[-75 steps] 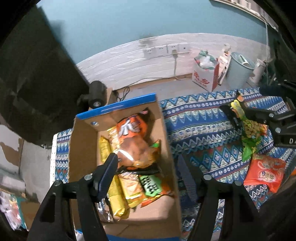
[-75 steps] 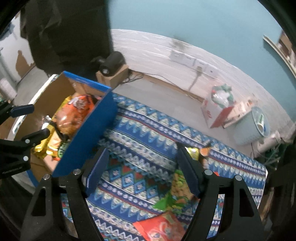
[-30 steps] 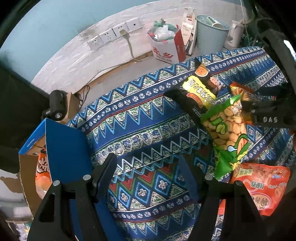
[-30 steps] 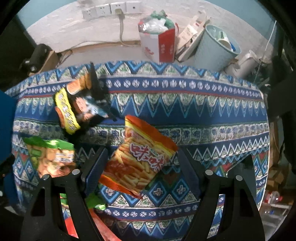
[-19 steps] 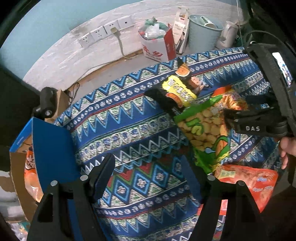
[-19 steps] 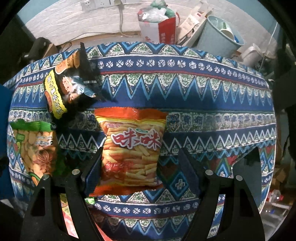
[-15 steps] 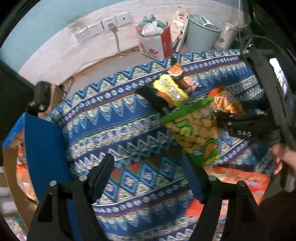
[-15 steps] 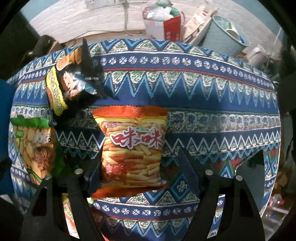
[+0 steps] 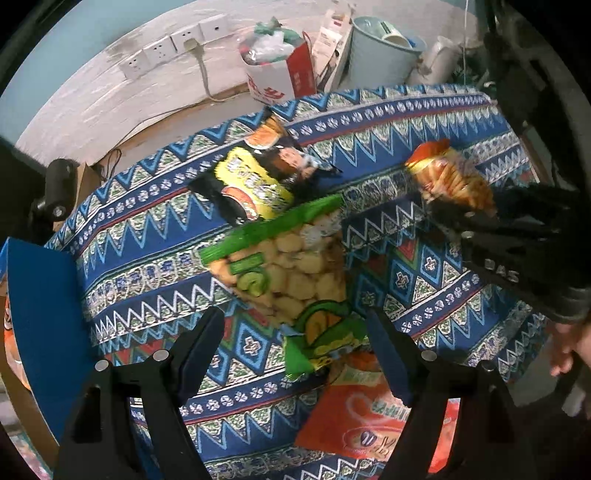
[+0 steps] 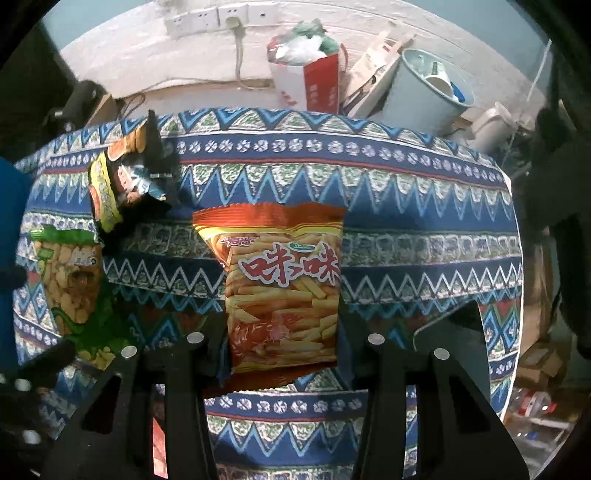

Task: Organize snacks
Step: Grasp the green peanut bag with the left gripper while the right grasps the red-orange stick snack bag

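At the centre of the right wrist view, the right gripper (image 10: 282, 332) is now clamping the orange foil bag of potato sticks (image 10: 282, 280), where half a second ago its fingers were only straddling it, so boxing comes next.

In the left wrist view's lower middle, the left gripper (image 9: 295, 343) is hovering, fingers apart, over the green plastic bag of round crackers (image 9: 288, 269) on the blue zigzag-patterned tablecloth (image 9: 147, 236); the blue-sided cardboard box (image 9: 40, 295) is waiting at the left edge.

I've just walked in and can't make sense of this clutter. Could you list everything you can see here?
Orange crinkly bag of fry-shaped sticks: one, orange-red, between the right tongs' fingers.
Green crinkly bag of round crackers: one, green, mid-cloth.
Black-and-yellow snack packets: a small pile, far side of cloth.
Red-orange flat snack bag: one, near edge, partly under the green bag.
Patterned blue zigzag cloth: one, covering the surface.
Blue-edged cardboard box: one, left.
Pale blue plastic bin: one, on the floor.
Red-and-white paper bag: one, floor.
White wall sockets: a row.
Left tongs: open.
Right tongs: closed on the fry bag.
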`<state>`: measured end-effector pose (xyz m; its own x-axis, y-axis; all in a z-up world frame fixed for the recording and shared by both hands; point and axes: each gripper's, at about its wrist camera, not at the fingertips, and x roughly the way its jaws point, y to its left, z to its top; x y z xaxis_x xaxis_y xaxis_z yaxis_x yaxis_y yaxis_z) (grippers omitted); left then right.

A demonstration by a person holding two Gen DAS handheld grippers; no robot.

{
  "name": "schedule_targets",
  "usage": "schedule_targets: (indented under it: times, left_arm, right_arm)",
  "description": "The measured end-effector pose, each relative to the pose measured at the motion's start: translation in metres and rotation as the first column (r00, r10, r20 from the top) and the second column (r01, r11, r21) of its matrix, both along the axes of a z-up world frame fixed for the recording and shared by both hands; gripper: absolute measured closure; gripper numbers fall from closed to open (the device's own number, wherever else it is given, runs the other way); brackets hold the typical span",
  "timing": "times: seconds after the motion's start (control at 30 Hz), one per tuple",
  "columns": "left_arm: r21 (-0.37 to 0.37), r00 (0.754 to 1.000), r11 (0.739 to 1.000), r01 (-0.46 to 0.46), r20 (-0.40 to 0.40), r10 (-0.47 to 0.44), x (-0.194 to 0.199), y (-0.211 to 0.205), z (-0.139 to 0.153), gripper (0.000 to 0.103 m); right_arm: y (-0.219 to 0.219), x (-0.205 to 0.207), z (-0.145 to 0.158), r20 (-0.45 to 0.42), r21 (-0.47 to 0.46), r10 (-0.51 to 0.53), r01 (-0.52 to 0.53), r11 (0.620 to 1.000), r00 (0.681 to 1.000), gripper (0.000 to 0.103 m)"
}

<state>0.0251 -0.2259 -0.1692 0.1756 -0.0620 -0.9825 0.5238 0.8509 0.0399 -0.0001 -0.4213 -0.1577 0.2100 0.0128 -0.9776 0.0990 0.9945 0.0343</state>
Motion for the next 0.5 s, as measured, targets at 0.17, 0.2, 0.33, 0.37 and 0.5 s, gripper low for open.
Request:
schedule_targets:
  times: [0.17,0.2,0.33,0.37,0.5]
  left_arm:
    - [0.056,1.000,0.998,0.012,0.008,-0.012,0.003,-0.016,-0.016,0.023]
    - [0.067,1.000,0.998,0.013,0.011,-0.014,0.004,-0.017,-0.019,0.023]
    - [0.103,1.000,0.995,0.002,0.015,-0.003,0.011,-0.019,-0.033,0.023]
    - [0.104,1.000,0.995,0.003,0.014,-0.005,0.012,-0.018,-0.037,0.023]
    - [0.118,0.998,0.991,0.060,0.017,-0.062,0.012,-0.020,-0.047,0.023]
  right_arm:
    - [-0.008,-0.005,-0.001,0.003,0.021,-0.005,0.005,1.000,1.000,0.060]
    - [-0.010,-0.004,-0.002,0.001,0.025,-0.005,0.005,1.000,1.000,0.060]
    - [-0.020,-0.002,-0.009,-0.007,0.043,-0.013,0.013,0.999,1.000,0.060]
    - [-0.021,-0.002,-0.010,-0.005,0.047,-0.013,0.013,0.999,1.000,0.060]
    - [-0.024,0.002,-0.012,-0.002,0.056,-0.012,0.012,0.998,1.000,0.060]
